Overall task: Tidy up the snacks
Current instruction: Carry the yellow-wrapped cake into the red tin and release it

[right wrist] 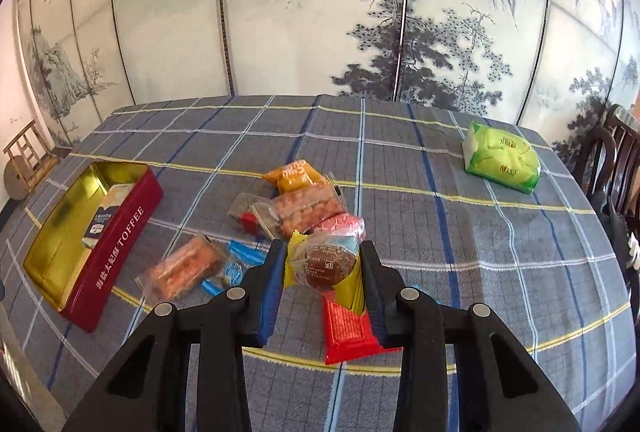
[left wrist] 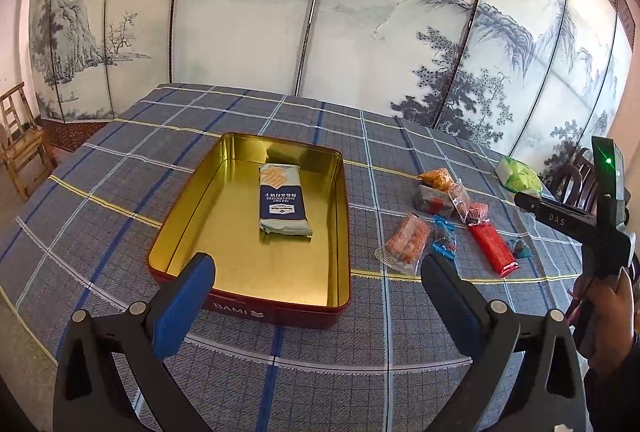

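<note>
The yellow packet (right wrist: 320,264), showing a round brown cake through its wrapper, is pinched between the pads of the right gripper (right wrist: 323,286), whose jaws are closed on it. It is held above the snack pile, over the red bar (right wrist: 347,328). Only the right wrist view shows this grip; in the left wrist view just that tool's black body, marked "DAS", and the hand (left wrist: 612,328) holding it appear at the right edge.

The tin (left wrist: 280,314) is the landmark. It lies open on the checked cloth (right wrist: 460,252), gold inside, red outside. The left view reads "BAMI" on its near wall; the right view reads "TOFFEE" after Chinese characters on its long wall. 1 cracker pack (left wrist: 285,199) lies flat inside, with small print I read as "SEA SALT SODA CRACKERS".

The left gripper (left wrist: 318,302) hangs over the tin's near edge, jaws wide apart, nothing between them.

Right of the tin, apart from it, lies the pile: an orange bag (right wrist: 294,173), clear packs of orange-pink pieces (right wrist: 308,211), a blue wrapper (right wrist: 234,268) and the red bar. Its print is too small to read.

Well beyond the pile, farthest from the tin, sits a green tissue pack (right wrist: 502,157). The right view shows it whole; the left view shows it small beside the other tool.
</note>
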A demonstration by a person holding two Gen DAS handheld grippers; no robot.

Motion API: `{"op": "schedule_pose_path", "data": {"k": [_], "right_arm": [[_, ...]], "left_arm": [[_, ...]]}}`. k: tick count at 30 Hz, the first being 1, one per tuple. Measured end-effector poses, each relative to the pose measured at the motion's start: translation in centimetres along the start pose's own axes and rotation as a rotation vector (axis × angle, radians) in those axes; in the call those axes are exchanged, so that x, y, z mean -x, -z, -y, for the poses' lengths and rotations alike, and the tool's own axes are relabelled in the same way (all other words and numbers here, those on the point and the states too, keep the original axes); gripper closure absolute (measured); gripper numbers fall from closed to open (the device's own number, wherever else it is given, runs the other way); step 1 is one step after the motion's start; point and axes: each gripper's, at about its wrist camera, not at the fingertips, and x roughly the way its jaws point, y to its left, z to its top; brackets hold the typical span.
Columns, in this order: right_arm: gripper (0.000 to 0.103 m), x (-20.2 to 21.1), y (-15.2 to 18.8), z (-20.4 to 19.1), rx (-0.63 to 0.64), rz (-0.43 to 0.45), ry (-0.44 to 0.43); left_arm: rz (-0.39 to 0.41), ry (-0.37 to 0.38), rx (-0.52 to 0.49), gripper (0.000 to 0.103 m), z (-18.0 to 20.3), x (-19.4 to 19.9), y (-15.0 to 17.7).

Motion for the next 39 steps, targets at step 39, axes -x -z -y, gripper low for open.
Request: {"op": "schedule_pose_path", "data": {"k": [39], "right_arm": [[0.065, -1.7, -0.4, -26.2, 0.321, -0.028, -0.313]], "left_arm": [[-0.050, -0.185, 0.119, 0.001, -7.9, 3.3, 6.9]]}}
